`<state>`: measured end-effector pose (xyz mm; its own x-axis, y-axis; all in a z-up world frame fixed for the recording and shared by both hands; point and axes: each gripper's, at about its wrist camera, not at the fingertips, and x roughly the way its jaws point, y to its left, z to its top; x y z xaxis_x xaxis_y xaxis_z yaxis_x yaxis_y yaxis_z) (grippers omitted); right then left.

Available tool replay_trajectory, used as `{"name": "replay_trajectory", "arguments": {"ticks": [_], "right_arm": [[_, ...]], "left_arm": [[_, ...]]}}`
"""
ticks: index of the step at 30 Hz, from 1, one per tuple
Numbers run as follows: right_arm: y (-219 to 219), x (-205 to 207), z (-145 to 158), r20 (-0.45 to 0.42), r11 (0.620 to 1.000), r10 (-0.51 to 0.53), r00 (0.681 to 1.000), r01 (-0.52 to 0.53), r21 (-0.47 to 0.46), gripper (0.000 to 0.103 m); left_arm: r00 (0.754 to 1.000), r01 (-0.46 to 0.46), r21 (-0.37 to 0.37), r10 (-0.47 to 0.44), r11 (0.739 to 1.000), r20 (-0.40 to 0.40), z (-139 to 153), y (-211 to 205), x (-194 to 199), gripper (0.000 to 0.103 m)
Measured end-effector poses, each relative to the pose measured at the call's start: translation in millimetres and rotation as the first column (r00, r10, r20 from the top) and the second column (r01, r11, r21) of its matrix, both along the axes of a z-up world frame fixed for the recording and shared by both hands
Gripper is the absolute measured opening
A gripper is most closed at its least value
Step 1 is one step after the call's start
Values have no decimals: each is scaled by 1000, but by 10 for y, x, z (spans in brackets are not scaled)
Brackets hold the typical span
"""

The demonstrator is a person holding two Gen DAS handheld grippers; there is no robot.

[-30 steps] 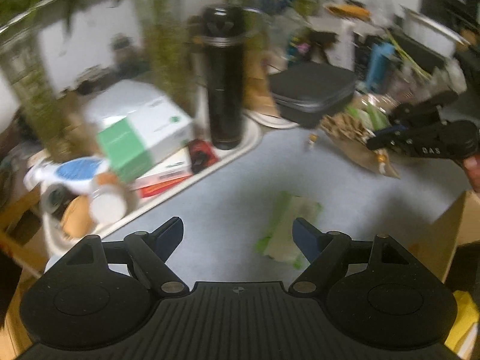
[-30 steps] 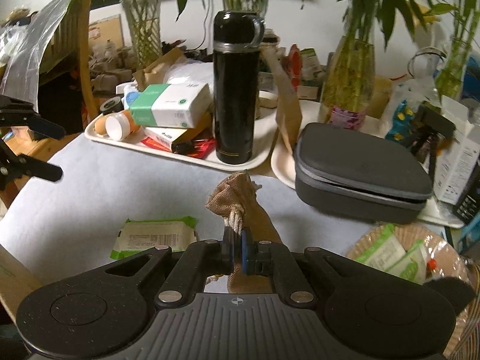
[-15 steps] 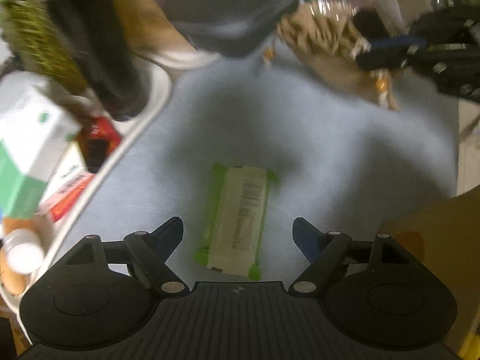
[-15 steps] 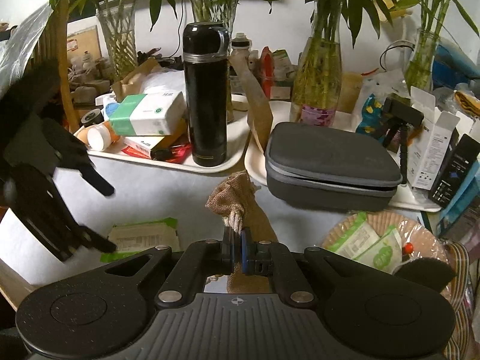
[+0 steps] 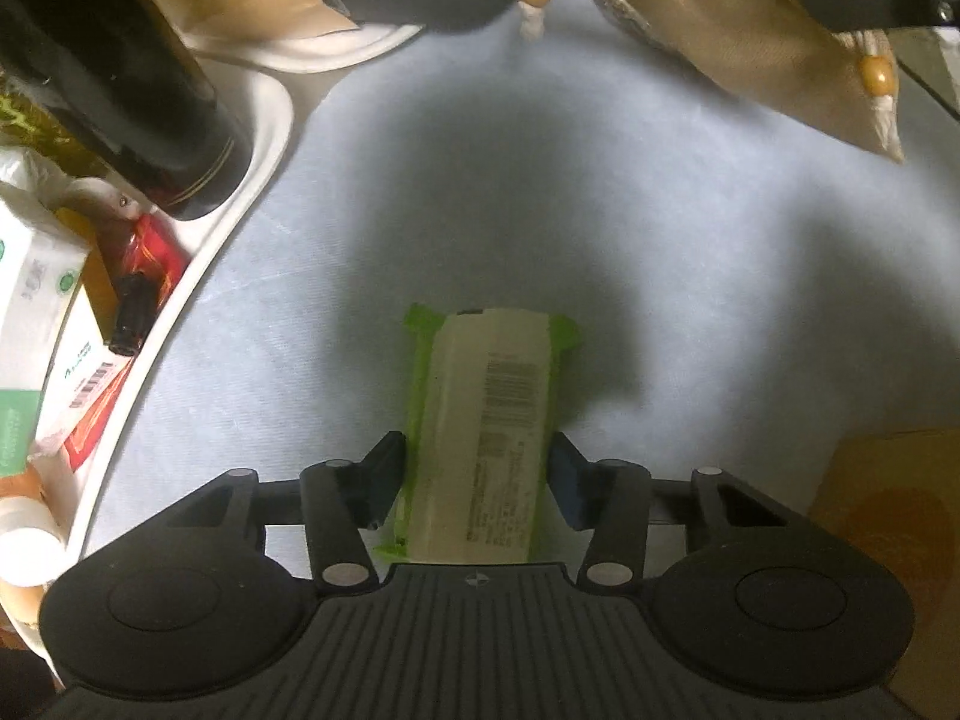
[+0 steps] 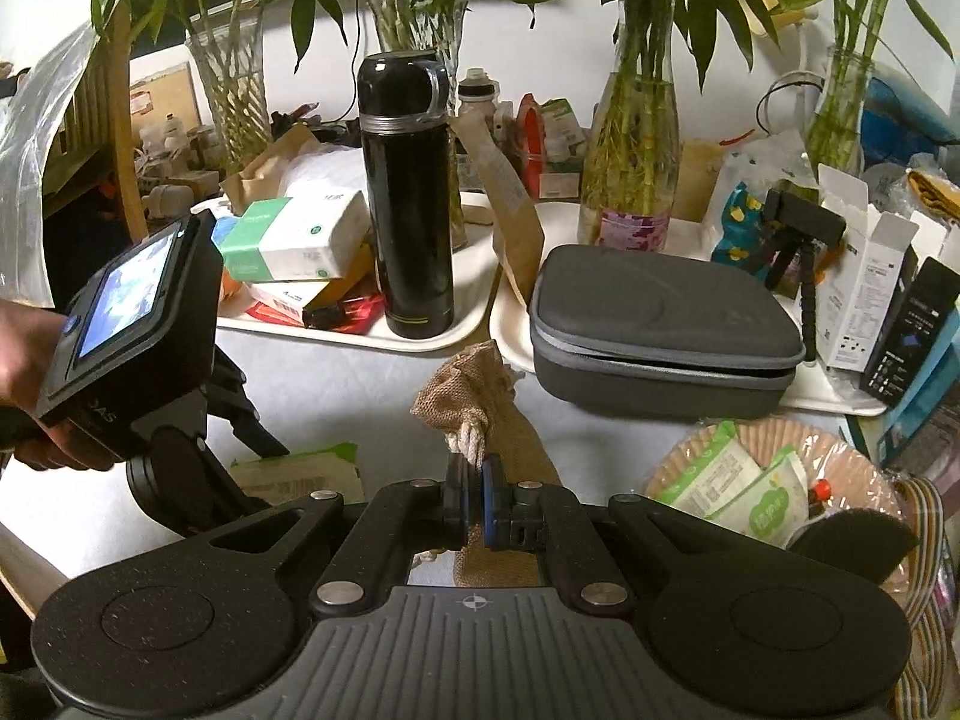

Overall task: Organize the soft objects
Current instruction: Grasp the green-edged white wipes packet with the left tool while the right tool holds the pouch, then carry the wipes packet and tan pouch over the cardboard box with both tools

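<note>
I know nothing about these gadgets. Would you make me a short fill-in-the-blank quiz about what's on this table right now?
1. The left gripper has its jaws closing around a flat wipes packet with ____ edges.
2. The right gripper is shut on the rope of a ____ drawstring pouch.
3. The tall black flask stands on a white ____.
4. The grey zipped case lies with its lid ____.

Missing words: green; burlap; tray; closed

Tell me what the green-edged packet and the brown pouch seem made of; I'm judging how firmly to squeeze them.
The green-edged packet looks like soft plastic film, slightly glossy, with crimped ends and a printed barcode label; the left gripper is closing around it. The brown pouch looks like coarse burlap, matte with an open weave, tied with pale twisted cord, which the right gripper pinches.
</note>
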<state>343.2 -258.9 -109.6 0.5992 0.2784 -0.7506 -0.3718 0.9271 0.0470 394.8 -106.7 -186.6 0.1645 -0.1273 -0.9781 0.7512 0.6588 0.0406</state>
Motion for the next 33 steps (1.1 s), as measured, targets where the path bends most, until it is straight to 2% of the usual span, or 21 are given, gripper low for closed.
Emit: {"name": "replay_trajectory", "arguments": {"ticks": [6,12,15,22,30,33], "right_arm": [[-12,14,-6,-19,1000,-31,999,31,5,7],[-64,32,18,-32,997,-52,998,54,47,7],[-86,16,62,-28,995,-59,998,61,75,7],[-111,-33,229,-30,975,-43,999,49,218,7],[-104,-207,504,-16,950,-9,1000,14,313,7],[-119,-275,635,-5,942,-2,1000,4,336,7]], "left_arm": [[998,-53,-1,53,999,37,67,81,22,48],[980,-160,-54,165,986,107,332,294,64,47],[959,-215,-99,229,972,164,539,428,9,47],[905,-302,-182,341,936,252,966,659,-143,47],[851,-381,-273,451,883,270,1395,920,-369,47],[839,-394,-313,477,864,261,1532,978,-467,47]]}}
